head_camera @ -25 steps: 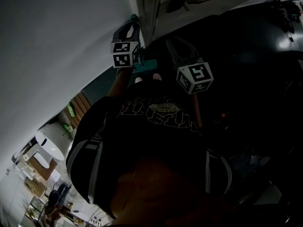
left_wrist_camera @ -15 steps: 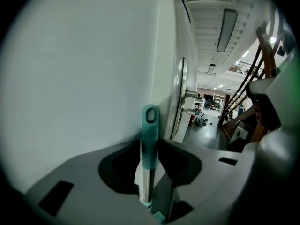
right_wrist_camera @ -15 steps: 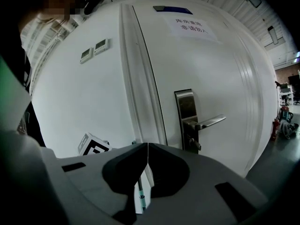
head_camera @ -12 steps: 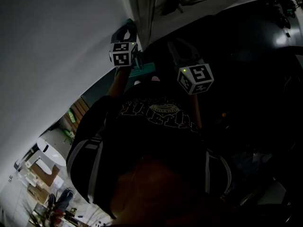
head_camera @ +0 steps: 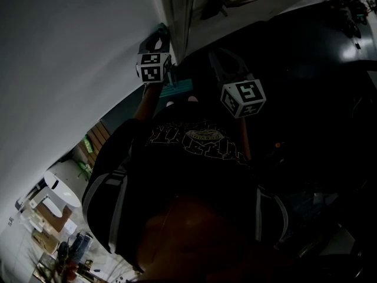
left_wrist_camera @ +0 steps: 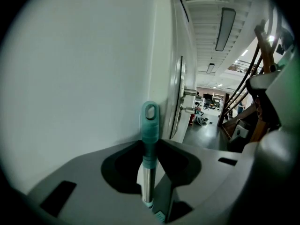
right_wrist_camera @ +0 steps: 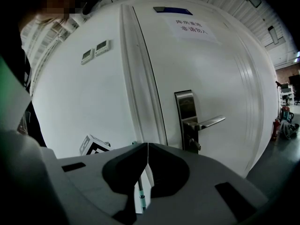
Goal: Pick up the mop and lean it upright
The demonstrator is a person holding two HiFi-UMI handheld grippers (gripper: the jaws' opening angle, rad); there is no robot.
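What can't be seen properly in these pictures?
- Print on the door sign: right gripper view, too small, blurred.
- Whether the mop handle touches the wall: left gripper view, the angle hides any gap.
- The head view's right side: too dark.
- Things in the far hall: left gripper view, too small.

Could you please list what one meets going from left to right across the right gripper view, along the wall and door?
wall control panels → door frame → door handle
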